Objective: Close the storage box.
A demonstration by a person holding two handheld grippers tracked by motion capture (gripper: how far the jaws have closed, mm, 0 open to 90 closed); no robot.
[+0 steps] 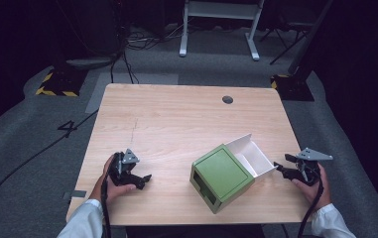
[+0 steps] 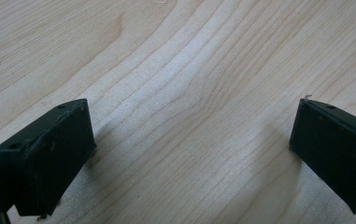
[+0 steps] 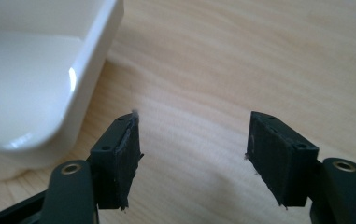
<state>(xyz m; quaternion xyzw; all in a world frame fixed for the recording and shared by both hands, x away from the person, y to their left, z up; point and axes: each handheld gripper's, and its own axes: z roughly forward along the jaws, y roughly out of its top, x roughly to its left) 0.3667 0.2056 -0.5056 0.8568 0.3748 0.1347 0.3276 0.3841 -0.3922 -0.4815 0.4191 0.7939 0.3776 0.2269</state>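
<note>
Green box (image 1: 222, 177) lies with its empty white drawer (image 1: 252, 156) pulled out; both hand-held grippers gape wide, holding nothing

Low in the frame, right of centre, a green box (image 1: 222, 177) sits on your desk (image 1: 176, 119), its white drawer (image 1: 252, 155) slid out toward the right. Your right tool (image 1: 284, 169) hovers just beside the drawer's end with its jaws parted. Your left tool (image 1: 141, 180) rests at lower left, well apart from the box.
</note>
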